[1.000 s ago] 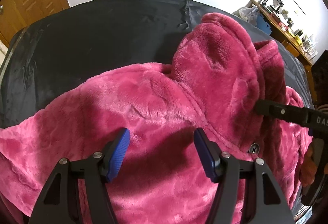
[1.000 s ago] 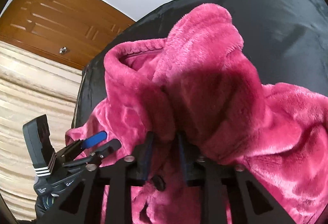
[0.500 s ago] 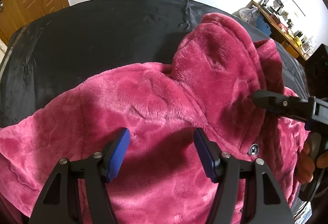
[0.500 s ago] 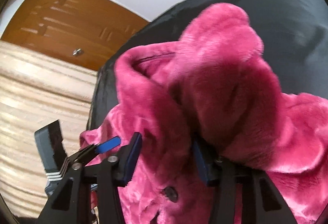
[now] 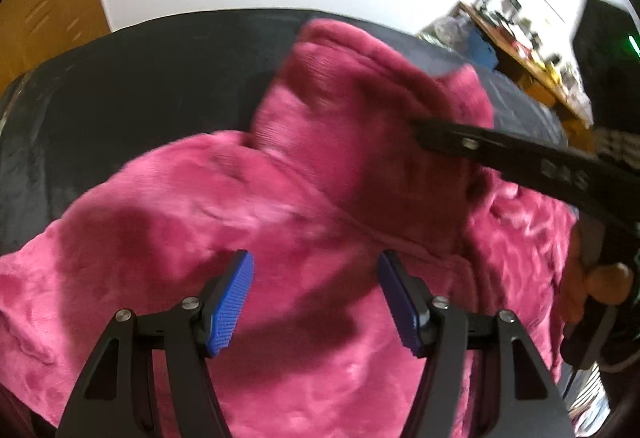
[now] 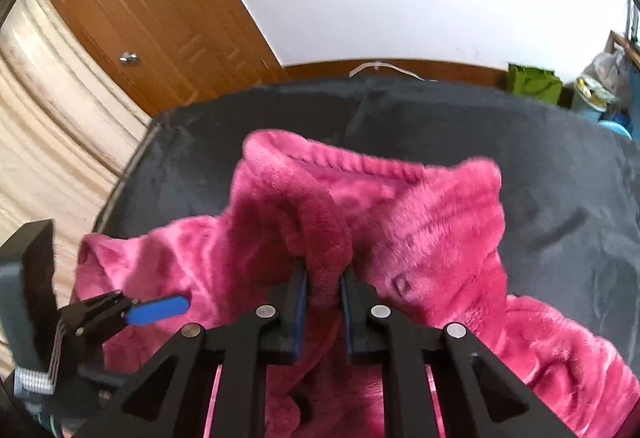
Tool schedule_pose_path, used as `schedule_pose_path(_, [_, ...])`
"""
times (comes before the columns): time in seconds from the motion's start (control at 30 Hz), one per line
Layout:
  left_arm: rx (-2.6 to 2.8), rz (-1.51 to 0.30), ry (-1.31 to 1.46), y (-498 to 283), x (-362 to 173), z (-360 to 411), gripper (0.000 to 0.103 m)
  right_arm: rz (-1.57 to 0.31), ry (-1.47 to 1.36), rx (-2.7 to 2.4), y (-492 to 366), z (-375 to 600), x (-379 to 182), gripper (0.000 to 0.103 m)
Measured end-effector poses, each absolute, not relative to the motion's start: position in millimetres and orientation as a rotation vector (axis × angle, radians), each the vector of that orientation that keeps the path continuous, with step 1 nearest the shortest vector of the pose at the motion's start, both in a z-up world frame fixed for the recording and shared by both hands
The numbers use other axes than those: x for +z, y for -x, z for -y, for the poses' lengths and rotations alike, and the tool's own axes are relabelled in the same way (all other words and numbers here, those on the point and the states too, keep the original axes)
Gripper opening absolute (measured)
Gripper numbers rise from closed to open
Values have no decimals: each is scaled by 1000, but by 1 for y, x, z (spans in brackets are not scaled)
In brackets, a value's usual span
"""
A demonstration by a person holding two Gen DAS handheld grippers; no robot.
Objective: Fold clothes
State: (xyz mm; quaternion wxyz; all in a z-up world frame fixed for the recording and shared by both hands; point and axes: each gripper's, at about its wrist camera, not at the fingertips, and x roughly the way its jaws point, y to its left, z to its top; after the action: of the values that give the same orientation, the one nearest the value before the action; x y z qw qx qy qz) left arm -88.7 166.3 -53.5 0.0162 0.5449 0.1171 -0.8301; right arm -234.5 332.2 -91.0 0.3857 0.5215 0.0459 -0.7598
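Observation:
A fluffy magenta fleece garment (image 5: pixel 248 222) lies on a black cloth-covered table (image 5: pixel 140 77). It also shows in the right wrist view (image 6: pixel 400 209). My left gripper (image 5: pixel 316 298) is open and empty, hovering just above the garment's body. My right gripper (image 6: pixel 324 282) is shut on a fold of the garment near its collar and holds that part raised. The right gripper's arm (image 5: pixel 520 161) reaches in from the right in the left wrist view. The left gripper's blue pad (image 6: pixel 158 312) shows at lower left in the right wrist view.
The black table (image 6: pixel 540 141) extends beyond the garment to the back and sides. A wooden door (image 6: pixel 132 9) and a beige bed (image 6: pixel 44 125) lie to the left. A cluttered desk (image 5: pixel 516 45) stands at the far right. A green bag (image 6: pixel 534 83) sits behind the table.
My right gripper opened about half a second ago, then shut again on the fold near the collar and lifted it. The left gripper stayed open in about the same place.

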Motion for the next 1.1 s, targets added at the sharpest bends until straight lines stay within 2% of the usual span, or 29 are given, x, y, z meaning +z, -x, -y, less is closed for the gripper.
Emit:
schedule_pose_path(0.1, [-2569, -252, -1711, 103, -72, -177, 69, -129, -1349, -1927, 240, -339, -102, 15])
schedule_pose_path(0.27, [-2593, -181, -1668, 109, -75, -185, 75, -135, -1366, -1901, 245, -344, -109, 17])
schedule_pose_path(0.37, [-2574, -195, -1694, 109, -72, -183, 75, -118, -1396, -1878, 249, -347, -106, 20])
schedule_pose_path(0.47, [-2575, -297, -1698, 103, -57, -176, 75, -95, -1420, -1875, 249, -355, -92, 24])
schedule_pose_path(0.57, [-2642, -338, -1686, 95, -40, -189, 75, -80, -1366, -1952, 244, -373, -68, 32])
schedule_pose_path(0.6, [-2666, -349, -1682, 92, -34, -193, 76, -68, -1350, -1975, 242, -382, -60, 40])
schedule_pose_path(0.63, [-2687, -344, -1697, 90, -32, -201, 76, -39, -1343, -1999, 241, -392, -54, 55])
schedule_pose_path(0.67, [-2701, -319, -1724, 92, -34, -210, 76, -3, -1338, -2024, 240, -403, -50, 59])
schedule_pose_path(0.8, [-2689, -189, -1807, 72, -54, -241, 76, 10, -1357, -2057, 227, -429, -45, 59])
schedule_pose_path(0.97, [-2662, -117, -1792, 77, -73, -253, 77, -109, -1435, -2061, 197, -443, -68, 59])
schedule_pose_path(1.1, [-2669, -40, -1762, 82, -75, -265, 82, -50, -1474, -2076, 181, -470, -77, 59])
